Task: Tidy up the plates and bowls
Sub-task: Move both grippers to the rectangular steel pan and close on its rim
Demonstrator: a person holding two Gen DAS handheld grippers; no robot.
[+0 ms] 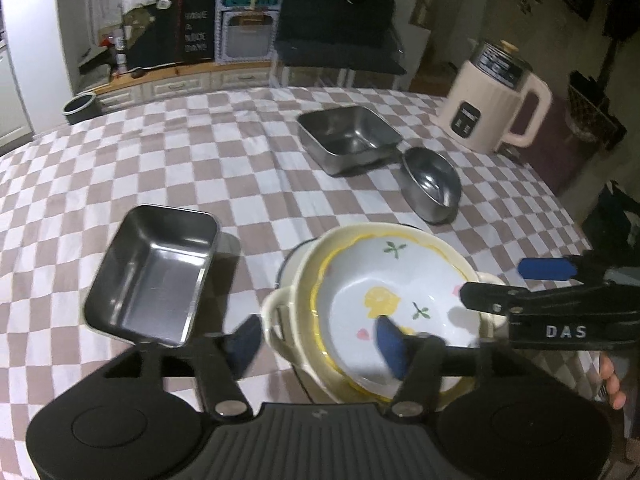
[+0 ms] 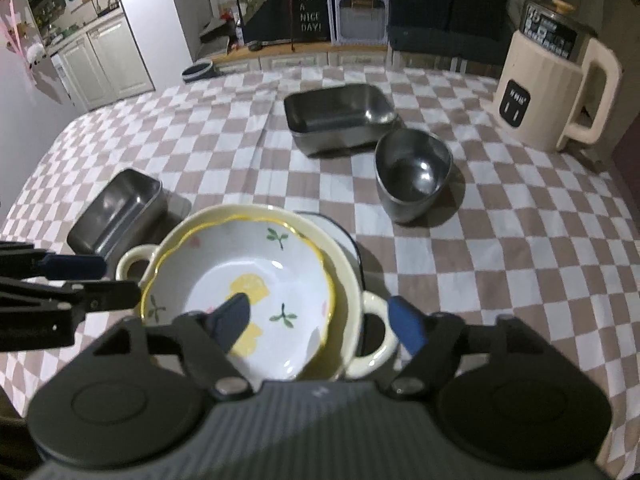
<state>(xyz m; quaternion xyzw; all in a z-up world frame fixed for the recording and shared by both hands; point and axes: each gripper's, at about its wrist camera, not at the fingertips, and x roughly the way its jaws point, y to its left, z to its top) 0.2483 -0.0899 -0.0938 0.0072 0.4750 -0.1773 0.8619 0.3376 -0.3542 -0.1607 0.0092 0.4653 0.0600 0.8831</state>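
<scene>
A white flowered dish (image 1: 400, 280) (image 2: 248, 256) with a yellow rim sits inside a cream two-handled bowl (image 1: 280, 294) (image 2: 138, 251). Both rest on a blue-rimmed white dish (image 2: 344, 236) on the checked tablecloth. My left gripper (image 1: 318, 344) is open; its fingers stand either side of the stack's left handle and rim without pressing on them. Over the stack's right side, my right gripper (image 2: 320, 322) is open too, one finger above the flowered dish and one outside the right handle. Each gripper also shows in the other's view: the right gripper (image 1: 516, 282), the left gripper (image 2: 96, 280).
A small rectangular steel tray (image 1: 152, 276) (image 2: 116, 212) lies left of the stack. A larger square steel tray (image 1: 348, 136) (image 2: 340, 120) and an oval steel bowl (image 1: 430, 184) (image 2: 414, 172) sit behind it. A cream electric kettle (image 1: 492, 108) (image 2: 552, 80) stands at the far right.
</scene>
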